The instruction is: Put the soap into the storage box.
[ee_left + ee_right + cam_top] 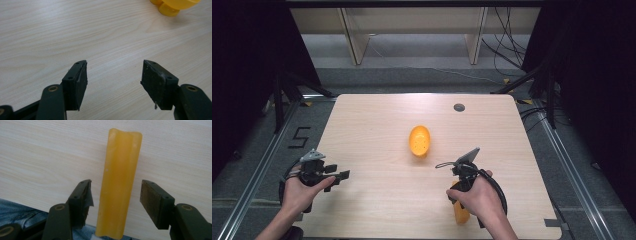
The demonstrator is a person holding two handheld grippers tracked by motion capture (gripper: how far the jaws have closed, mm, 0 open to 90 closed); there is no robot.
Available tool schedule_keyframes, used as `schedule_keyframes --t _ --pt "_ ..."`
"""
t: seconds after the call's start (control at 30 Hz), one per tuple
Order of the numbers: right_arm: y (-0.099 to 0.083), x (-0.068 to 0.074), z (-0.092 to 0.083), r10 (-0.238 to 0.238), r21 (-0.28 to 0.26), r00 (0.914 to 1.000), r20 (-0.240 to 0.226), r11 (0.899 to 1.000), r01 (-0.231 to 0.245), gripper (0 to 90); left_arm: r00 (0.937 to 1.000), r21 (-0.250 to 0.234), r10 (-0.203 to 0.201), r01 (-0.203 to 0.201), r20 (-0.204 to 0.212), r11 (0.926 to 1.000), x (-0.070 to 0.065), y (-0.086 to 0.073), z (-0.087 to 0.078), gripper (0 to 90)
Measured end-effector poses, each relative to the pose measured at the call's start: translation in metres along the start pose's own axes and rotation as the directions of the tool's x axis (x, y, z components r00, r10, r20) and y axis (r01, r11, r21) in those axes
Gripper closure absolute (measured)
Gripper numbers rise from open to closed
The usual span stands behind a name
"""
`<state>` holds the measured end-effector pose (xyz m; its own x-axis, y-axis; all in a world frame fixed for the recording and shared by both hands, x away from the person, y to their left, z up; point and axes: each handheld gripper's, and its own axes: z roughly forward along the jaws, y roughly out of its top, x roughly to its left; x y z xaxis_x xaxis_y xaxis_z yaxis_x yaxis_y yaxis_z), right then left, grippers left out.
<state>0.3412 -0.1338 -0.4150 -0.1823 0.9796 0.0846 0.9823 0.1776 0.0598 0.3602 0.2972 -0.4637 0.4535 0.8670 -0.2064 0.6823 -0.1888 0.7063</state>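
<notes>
Left hand (304, 192) grips the left gripper (113, 82) low at the near left, jaws spread wide with nothing between them. Right hand (477, 197) holds the right gripper (115, 202) pointed back toward the person, jaws parted and clear of contact on both pads (152, 202).

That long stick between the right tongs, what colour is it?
The stick is a waxy yellow-orange, plain with no pattern. The right gripper view shows it best.

Amber stick (119, 185), pale woodgrain table (37, 157)
</notes>
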Motion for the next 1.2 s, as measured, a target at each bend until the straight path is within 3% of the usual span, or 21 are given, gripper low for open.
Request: schedule_keyframes --t 0.03,0.07,0.13,0.17,0.2,0.43,0.53,0.57,0.67,0.7,0.73,0.77,0.83,0.87,0.9,0.93,0.97,1.03,1.07,1.13,1.2 --pt "0.001 0.001 0.001 0.01 0.005 1.0 0.001 1.0 -0.01 43.8 0.9998 0.024 0.022 -0.022 0.0 0.9995 0.002 0.0 -0.001 36.8" --pt "0.001 0.001 0.003 -0.002 0.008 1.0 0.002 1.0 0.002 44.5 0.9999 0.001 0.001 -0.001 -0.011 1.0 -0.001 0.0 0.0 36.8" --pt "0.001 0.002 0.008 -0.001 0.012 1.0 0.01 1.0 0.001 46.0 0.9999 0.009 0.011 -0.011 -0.003 0.9999 0.001 0.0 0.0 36.8" --pt "0.002 0.001 0.01 -0.01 0.012 0.9997 -0.021 1.0 0.01 47.4 0.9998 0.025 0.019 -0.019 0.006 0.9995 0.002 0.0 -0.001 36.8" --pt "0.002 0.001 0.01 -0.024 0.029 0.9996 0.018 0.999 0.023 49.0 0.9999 0.013 0.008 -0.008 0.006 0.9999 0.001 -0.001 0.0 36.8" --pt "0.003 0.005 0.021 -0.032 0.031 0.9976 0.061 0.999 0.03 56.0 0.9998 0.024 0.021 -0.021 0.005 0.9995 0.001 -0.001 0.001 36.7" --pt "0.003 0.006 0.024 -0.009 0.032 0.9977 0.068 0.999 0.007 59.2 0.9995 0.038 0.03 -0.031 0.008 0.9988 0.002 -0.001 0.001 36.7" --pt "0.003 0.006 0.023 0.006 0.035 0.9976 0.069 0.999 -0.008 59.5 0.9999 0.021 0.012 -0.012 0.004 0.9997 0.0 -0.002 0.002 36.7" --pt "0.003 0.006 0.022 0.031 0.037 0.9972 0.067 0.999 -0.033 61.5 0.9995 0.043 0.03 -0.031 0.01 0.9986 0.001 -0.002 0.001 36.6" --pt "0.002 0.002 0.023 -0.001 0.036 0.9985 0.055 0.999 -0.001 61.7 0.9995 0.041 0.03 -0.03 0.01 0.9987 0.001 -0.002 0.001 36.6" --pt "0.003 0.002 0.022 0.018 0.046 0.9996 0.022 0.999 -0.019 61.8 0.9994 0.048 0.031 -0.032 0.014 0.9984 0.002 -0.002 0.001 36.6" --pt "0.003 0.005 0.022 0.049 0.033 0.9972 0.056 0.998 -0.051 61.8 0.9994 0.047 0.032 -0.033 0.013 0.9984 0.002 -0.002 0.001 36.5" --pt "0.002 0.004 0.021 0.046 0.033 0.998 0.043 0.998 -0.048 61.8 0.9998 0.031 0.019 -0.019 0.011 0.9994 0.001 -0.002 0.002 36.5" --pt "0.002 -0.001 0.021 0.024 0.042 0.9997 -0.002 0.999 -0.024 61.9 0.9998 0.032 0.019 -0.019 0.007 0.9993 0.001 -0.002 0.002 36.5" --pt "0.001 0.001 0.021 0.039 0.029 0.9988 0.03 0.999 -0.04 61.8 0.9998 0.032 0.019 -0.019 0.005 0.9993 0.001 -0.002 0.002 36.5" --pt "0.002 0.003 0.019 0.072 0.032 0.9973 0.014 0.997 -0.073 61.9 0.9998 0.031 0.019 -0.019 0.006 0.9993 0.001 -0.002 0.002 36.5" --pt "0.002 0.002 0.017 0.052 0.041 0.9985 0.017 0.998 -0.052 61.9 0.9998 0.03 0.018 -0.018 0.007 0.9994 0.001 -0.002 0.002 36.5" --pt "0.003 0.003 0.013 0.087 0.018 0.9961 -0.011 0.996 -0.087 61.9 0.9995 0.037 0.028 -0.028 0.011 0.9989 0.002 -0.002 0.001 36.4" --pt "0.002 0.003 0.01 0.075 0.008 0.997 -0.021 0.997 -0.075 61.9 0.9992 0.047 0.038 -0.039 0.01 0.9981 0.003 -0.002 0.0 36.4" --pt "0.005 0.005 0.006 0.13 -0.016 0.9913 -0.024 0.991 -0.13 61.8 0.9995 0.037 0.031 -0.031 -0.005 0.9988 0.002 -0.002 0.0 36.5" --pt "0.007 0.006 0.002 0.138 -0.028 0.9899 -0.032 0.99 -0.139 61.8 0.9995 0.037 0.031 -0.031 -0.007 0.9988 0.002 -0.002 0.0 36.4"
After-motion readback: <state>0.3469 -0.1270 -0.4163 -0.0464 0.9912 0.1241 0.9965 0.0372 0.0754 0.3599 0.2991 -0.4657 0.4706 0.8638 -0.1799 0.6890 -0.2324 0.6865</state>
